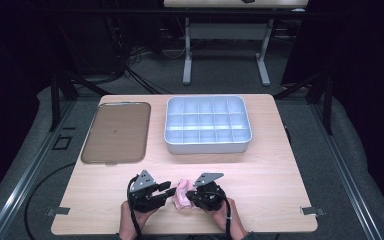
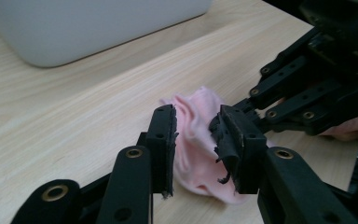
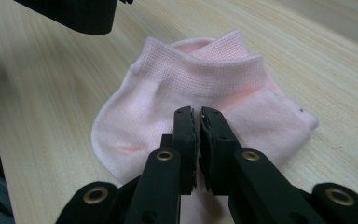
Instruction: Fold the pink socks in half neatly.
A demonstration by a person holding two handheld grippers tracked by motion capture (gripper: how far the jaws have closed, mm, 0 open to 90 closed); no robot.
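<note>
A pale pink ankle sock (image 1: 182, 194) lies crumpled on the wooden table near its front edge, between the two hand-held grippers. My left gripper (image 1: 170, 192) comes in from the sock's left. In the left gripper view its pads (image 2: 164, 140) stand apart, with the sock (image 2: 193, 144) showing between and behind them, untouched. My right gripper (image 3: 196, 114) is shut, with its tips over the middle of the sock (image 3: 191, 74). No cloth shows between its pads. Its fingers (image 2: 242, 106) meet the sock's right side.
A white tray (image 1: 207, 145) divided into several compartments stands at the back middle of the table, and its wall (image 2: 74, 32) appears in the left gripper view. A flat brown tray (image 1: 116, 132) lies to its left. The table's front edge runs just below both hands.
</note>
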